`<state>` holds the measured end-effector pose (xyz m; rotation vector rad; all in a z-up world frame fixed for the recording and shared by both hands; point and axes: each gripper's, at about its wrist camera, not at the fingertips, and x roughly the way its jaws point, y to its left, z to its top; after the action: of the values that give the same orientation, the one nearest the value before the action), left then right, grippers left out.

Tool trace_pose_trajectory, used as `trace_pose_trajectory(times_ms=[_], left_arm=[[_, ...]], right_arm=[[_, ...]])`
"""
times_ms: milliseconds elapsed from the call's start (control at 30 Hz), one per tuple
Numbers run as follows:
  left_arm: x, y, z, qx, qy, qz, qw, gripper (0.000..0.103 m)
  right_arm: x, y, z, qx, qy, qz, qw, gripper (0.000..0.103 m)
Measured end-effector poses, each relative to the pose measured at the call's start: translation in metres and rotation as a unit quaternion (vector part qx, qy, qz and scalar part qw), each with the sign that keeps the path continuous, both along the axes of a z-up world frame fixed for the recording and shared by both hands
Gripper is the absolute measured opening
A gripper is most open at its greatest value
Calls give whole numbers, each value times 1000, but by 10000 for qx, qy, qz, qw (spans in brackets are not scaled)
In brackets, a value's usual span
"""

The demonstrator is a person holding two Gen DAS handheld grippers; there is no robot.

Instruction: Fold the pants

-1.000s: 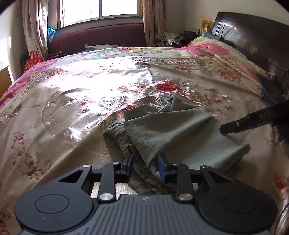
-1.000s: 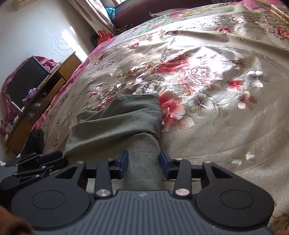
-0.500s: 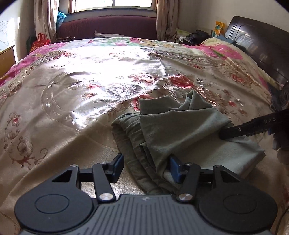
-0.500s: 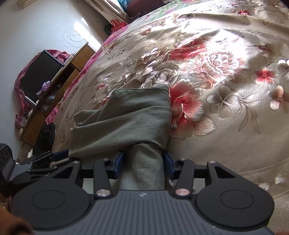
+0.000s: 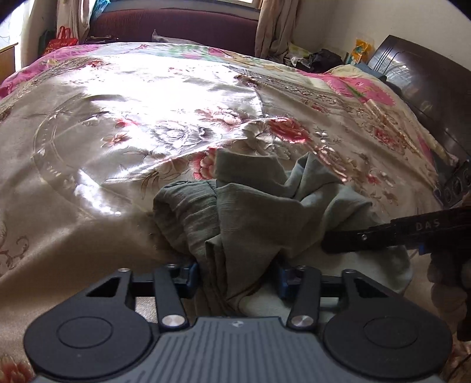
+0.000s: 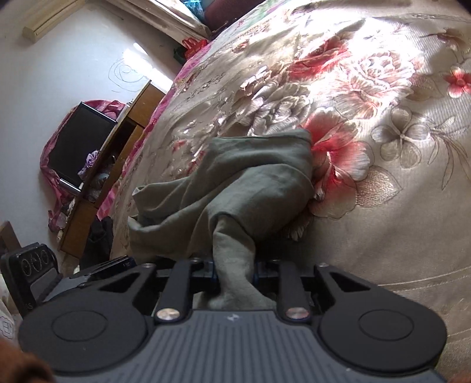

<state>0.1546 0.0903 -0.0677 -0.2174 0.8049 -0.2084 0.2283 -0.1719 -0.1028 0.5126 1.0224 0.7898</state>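
Grey-green pants [image 5: 253,212] lie bunched on a floral bedspread [image 5: 123,123], near its front edge. My left gripper [image 5: 237,272] straddles the near edge of the cloth, its jaws wide apart with fabric between them. My right gripper [image 6: 234,272] is shut on a pinched fold of the pants [image 6: 235,188] and lifts it, so the cloth peaks toward the jaws. The right gripper's finger [image 5: 382,235] shows from the side in the left wrist view, at the pants' right edge. The left gripper's body [image 6: 97,269] shows at lower left in the right wrist view.
A dark headboard [image 5: 426,88] stands at the right of the bed. A maroon sofa [image 5: 176,26] and curtains [image 5: 273,26] are behind the bed. A wooden cabinet with a black TV [image 6: 79,147] stands beside the bed on the left.
My right gripper has closed on a fold of the pants and raised it, bunching the flat folded cloth. My left gripper has opened wider and moved in around the near edge.
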Motion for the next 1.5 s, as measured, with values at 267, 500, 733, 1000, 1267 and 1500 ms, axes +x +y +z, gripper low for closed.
trace_pose_trajectory(times_ms=[267,500,733,1000,1267,1500], left_arm=[[92,-21,65,-523,-780,-698,9931,38],[227,-69,1,841,-4,-716,9939,48],[175,-59,42,1531,-1235,-510,9791,49],[163,-121,22,1917,-1515,-2002,9488,51],[174,-124,-15,1700,-980,-2308,9530,52],[171,-99,27,1063,-1352,-1944,9657,54]], right_arm=[[51,-44,97,203,-1017,-672,9923,17],[145,-64,37,-2486,-643,-1749,9505,42],[138,-83,69,-2584,-1814,-1309,9398,42],[169,-1,48,-3403,-2523,998,9003,36],[240,8,33,-3946,-2269,4,8904,0],[197,-7,77,-3233,-2776,-211,9044,5]])
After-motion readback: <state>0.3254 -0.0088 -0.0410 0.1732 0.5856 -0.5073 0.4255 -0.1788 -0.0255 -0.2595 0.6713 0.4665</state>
